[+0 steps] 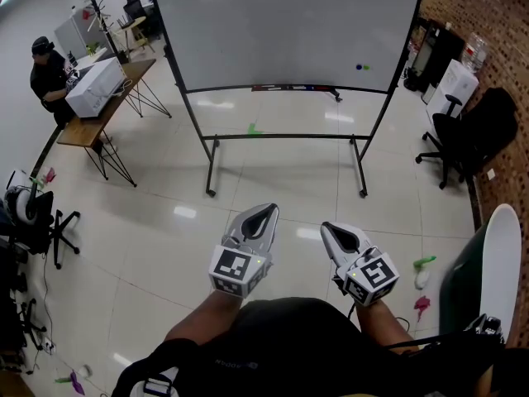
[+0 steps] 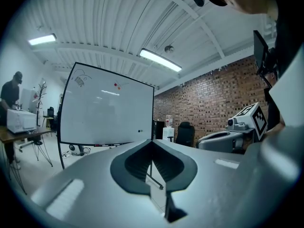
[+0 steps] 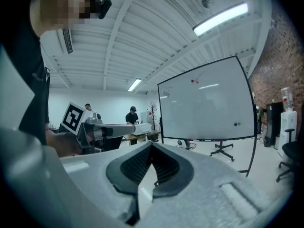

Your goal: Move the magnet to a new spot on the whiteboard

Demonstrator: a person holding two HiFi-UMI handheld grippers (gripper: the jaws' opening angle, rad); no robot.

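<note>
The place was an office, with a big whiteboard (image 1: 281,27), a black chair (image 1: 473,135), a counter (image 1: 81,128) and a brick wall (image 1: 489,7).

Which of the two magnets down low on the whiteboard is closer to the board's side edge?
The green magnet. It sits just right of the blue magnet, so it is the one nearer the whiteboard's right edge.

We're in a dark top (image 1: 281,341). Our left gripper (image 1: 269,209) and right gripper (image 1: 326,227) show pale grey shells and black ribbed pads, and each carries a black-and-white marker cube (image 1: 238,270). A thin black cable (image 1: 438,337) trails.
</note>
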